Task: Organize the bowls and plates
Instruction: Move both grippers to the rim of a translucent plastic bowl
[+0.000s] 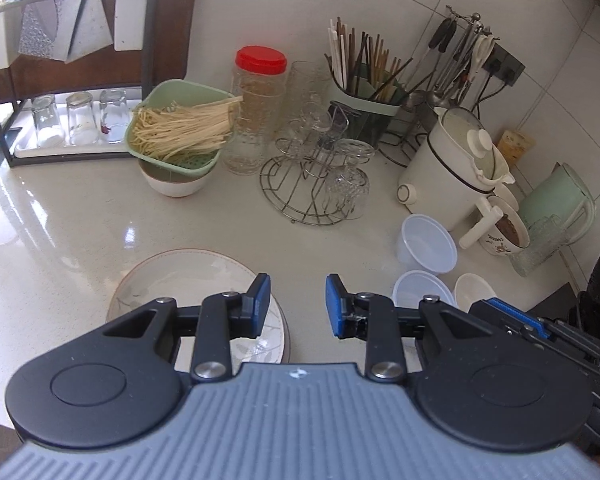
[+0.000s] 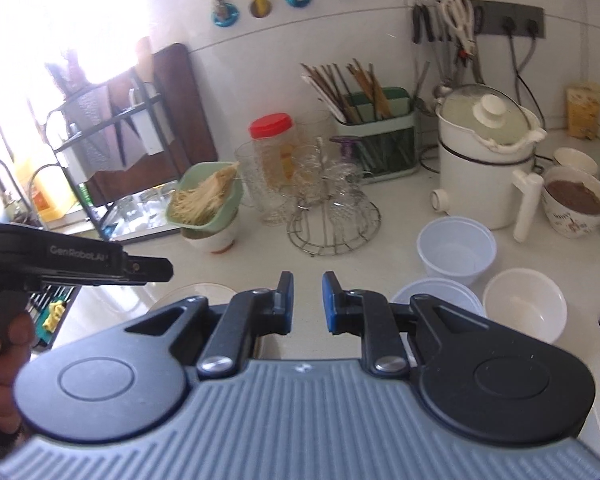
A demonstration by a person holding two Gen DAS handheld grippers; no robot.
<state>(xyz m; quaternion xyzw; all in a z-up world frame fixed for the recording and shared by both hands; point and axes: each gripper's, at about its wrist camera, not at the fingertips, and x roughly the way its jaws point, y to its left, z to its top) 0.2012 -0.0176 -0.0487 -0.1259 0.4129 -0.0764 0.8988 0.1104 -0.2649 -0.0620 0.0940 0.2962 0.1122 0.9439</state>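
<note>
A white plate with a leaf pattern and brown rim (image 1: 188,280) lies on the counter under my left gripper (image 1: 298,306), which is open and empty above its right edge. Right of it stand two translucent plastic bowls (image 1: 426,244) (image 1: 420,288) and a small white ceramic bowl (image 1: 474,286). In the right wrist view my right gripper (image 2: 306,302) is open and empty, above the counter between the plate (image 2: 196,292) and the bowls (image 2: 456,248) (image 2: 434,294) (image 2: 524,306). The left gripper's body (image 2: 72,258) shows at the left.
A green colander of noodles on a white bowl (image 1: 180,132), a red-lidded jar (image 1: 256,108), a wire glass rack (image 1: 316,184), a chopstick holder (image 1: 364,92), a white electric pot (image 1: 452,160) and a mug (image 1: 508,232) line the back. A dish rack with glasses (image 1: 72,120) stands far left.
</note>
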